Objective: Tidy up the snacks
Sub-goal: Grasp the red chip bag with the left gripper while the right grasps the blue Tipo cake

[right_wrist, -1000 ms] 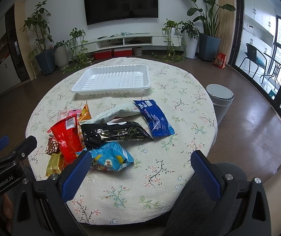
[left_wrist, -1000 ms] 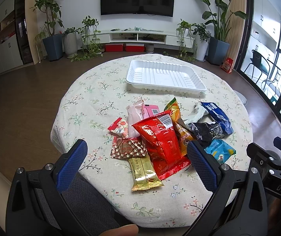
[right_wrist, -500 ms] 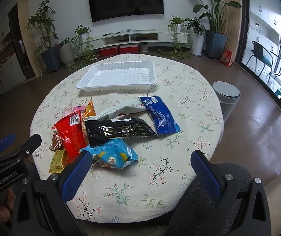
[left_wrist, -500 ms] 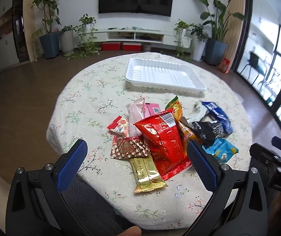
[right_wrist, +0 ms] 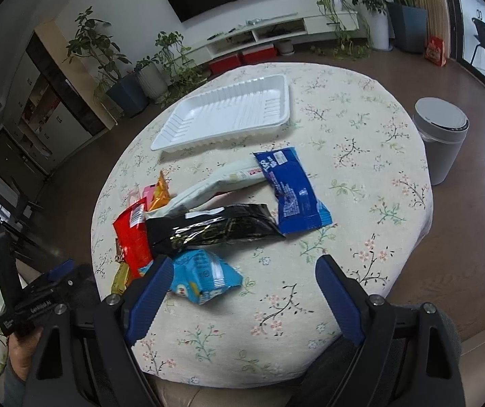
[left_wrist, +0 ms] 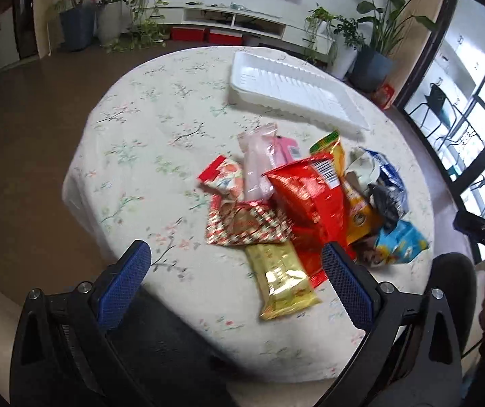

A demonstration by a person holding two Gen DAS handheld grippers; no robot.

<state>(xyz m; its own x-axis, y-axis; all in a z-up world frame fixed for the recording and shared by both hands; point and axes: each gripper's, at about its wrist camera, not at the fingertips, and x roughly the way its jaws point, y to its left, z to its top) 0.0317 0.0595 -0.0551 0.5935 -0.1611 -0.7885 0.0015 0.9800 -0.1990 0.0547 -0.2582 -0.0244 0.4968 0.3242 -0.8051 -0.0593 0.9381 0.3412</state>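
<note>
1. My left gripper (left_wrist: 232, 281) is spread wide and holds nothing, above the desk's (left_wrist: 147, 135) near edge by the gold packet (left_wrist: 281, 279).
2. My right gripper (right_wrist: 242, 291) is also wide apart and empty, beside the light-blue packet (right_wrist: 205, 274).
3. The snacks lie heaped mid-desk; the white tray (right_wrist: 229, 115) sits beyond them.

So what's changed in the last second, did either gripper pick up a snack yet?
No. Both grippers moved in toward the pile, tilting, jaws open and empty: the left gripper nears the gold foil packet, the right gripper the light blue snack bag. Snacks and the white plastic tray stayed put.
</note>
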